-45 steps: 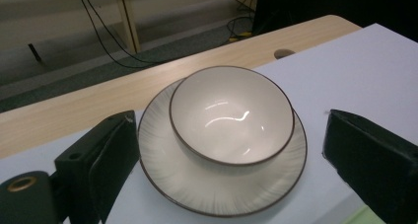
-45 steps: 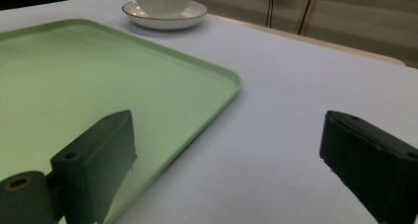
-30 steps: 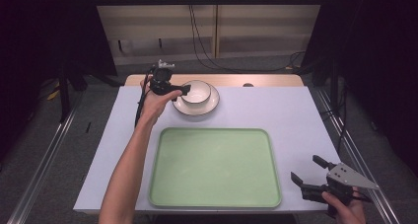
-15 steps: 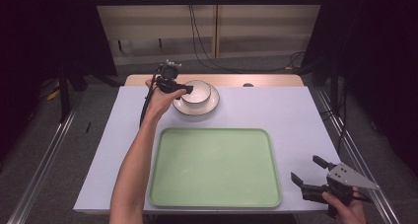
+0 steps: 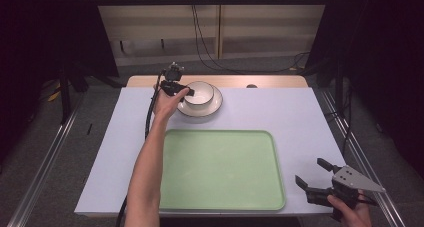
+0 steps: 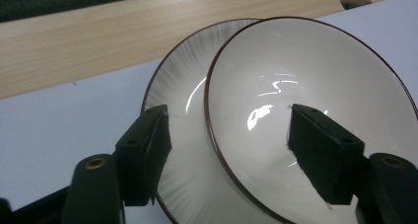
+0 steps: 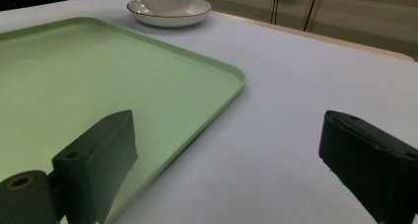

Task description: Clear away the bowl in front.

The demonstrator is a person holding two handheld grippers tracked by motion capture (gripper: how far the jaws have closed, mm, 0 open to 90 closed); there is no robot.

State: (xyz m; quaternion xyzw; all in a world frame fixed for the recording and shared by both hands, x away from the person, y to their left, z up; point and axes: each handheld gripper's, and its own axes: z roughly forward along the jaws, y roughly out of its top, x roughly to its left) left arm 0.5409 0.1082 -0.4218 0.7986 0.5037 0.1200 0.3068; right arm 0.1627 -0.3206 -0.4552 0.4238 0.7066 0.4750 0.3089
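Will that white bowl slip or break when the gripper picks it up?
The bowl looks glazed and shiny, so its rim may slip between the left gripper jaws. It seems hard and probably chips if dropped. Sitting loose on the plate, it might slide or clink when nudged.

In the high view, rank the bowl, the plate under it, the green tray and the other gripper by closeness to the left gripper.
1. bowl, rim between the left gripper jaws.
2. plate, just beneath.
3. green tray, toward the person.
4. right gripper, near right corner.
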